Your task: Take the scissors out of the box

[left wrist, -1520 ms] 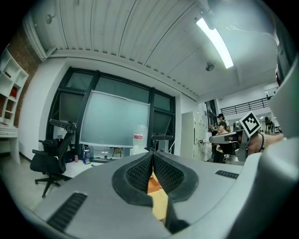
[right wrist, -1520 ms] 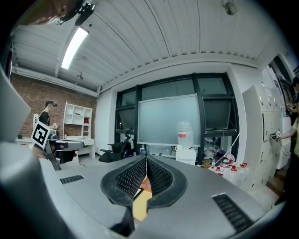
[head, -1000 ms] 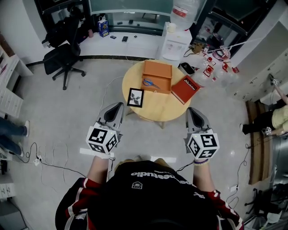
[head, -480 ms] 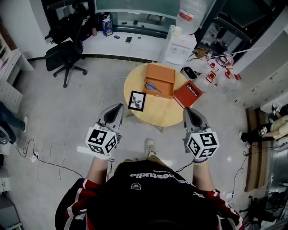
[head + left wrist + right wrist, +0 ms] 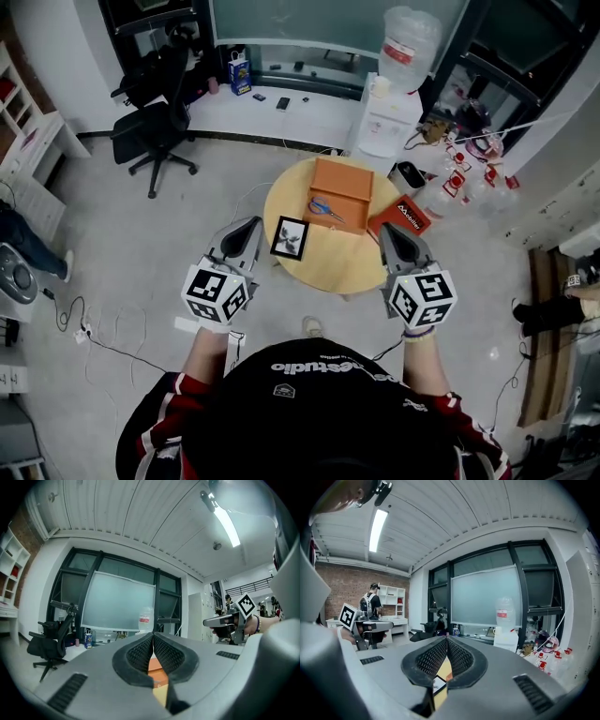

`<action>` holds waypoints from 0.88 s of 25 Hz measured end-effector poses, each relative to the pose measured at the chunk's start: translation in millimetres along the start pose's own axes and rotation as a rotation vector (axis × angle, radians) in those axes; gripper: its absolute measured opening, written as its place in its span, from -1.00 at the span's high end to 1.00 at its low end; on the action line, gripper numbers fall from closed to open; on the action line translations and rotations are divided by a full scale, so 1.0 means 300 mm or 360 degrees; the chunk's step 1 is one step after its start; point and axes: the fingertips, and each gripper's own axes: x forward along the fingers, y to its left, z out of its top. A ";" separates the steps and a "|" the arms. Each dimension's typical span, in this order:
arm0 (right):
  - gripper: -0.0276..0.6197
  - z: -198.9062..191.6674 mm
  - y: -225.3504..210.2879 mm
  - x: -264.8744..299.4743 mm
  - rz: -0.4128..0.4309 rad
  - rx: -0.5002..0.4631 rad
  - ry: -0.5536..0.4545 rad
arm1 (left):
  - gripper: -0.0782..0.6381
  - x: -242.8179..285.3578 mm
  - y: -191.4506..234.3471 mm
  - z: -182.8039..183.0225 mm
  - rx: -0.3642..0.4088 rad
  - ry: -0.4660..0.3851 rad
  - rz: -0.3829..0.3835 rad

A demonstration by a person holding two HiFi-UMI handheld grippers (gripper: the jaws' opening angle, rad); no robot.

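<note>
Blue-handled scissors [image 5: 327, 210] lie inside an open orange box [image 5: 343, 178] on the round wooden table [image 5: 337, 262]. The box's red lid [image 5: 405, 216] lies to its right. My left gripper [image 5: 242, 231] is shut and empty, held short of the table's left edge. My right gripper [image 5: 396, 238] is also shut and empty, over the table's right edge near the lid. In the left gripper view the pads [image 5: 140, 654] meet at the tips, with the orange box [image 5: 154, 666] seen below them. The right gripper's pads [image 5: 433, 657] touch as well.
A black-framed picture [image 5: 290, 237] lies on the table's left part. A water dispenser [image 5: 394, 105] stands behind the table, an office chair [image 5: 159, 127] at the far left. Red-and-white bottles [image 5: 464, 178] and cables lie on the floor to the right.
The table, box and picture have come nearer in the head view. Both grippers now sit level with the table's edge, where before they hung well short of it. Their jaws stayed shut.
</note>
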 end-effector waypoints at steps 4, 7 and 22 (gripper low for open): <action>0.82 0.012 -0.045 0.044 0.0025 -0.0009 -0.0017 | 0.73 0.066 -0.008 0.009 -0.0015 0.0002 -0.0014; 0.81 0.016 -0.072 0.064 0.0041 -0.0001 -0.0037 | 0.73 0.101 -0.012 0.007 -0.0008 0.0014 -0.0015; 0.51 -0.057 -0.113 0.165 0.0093 0.0016 0.0058 | 0.73 0.134 -0.031 -0.045 -0.0028 0.0070 0.0002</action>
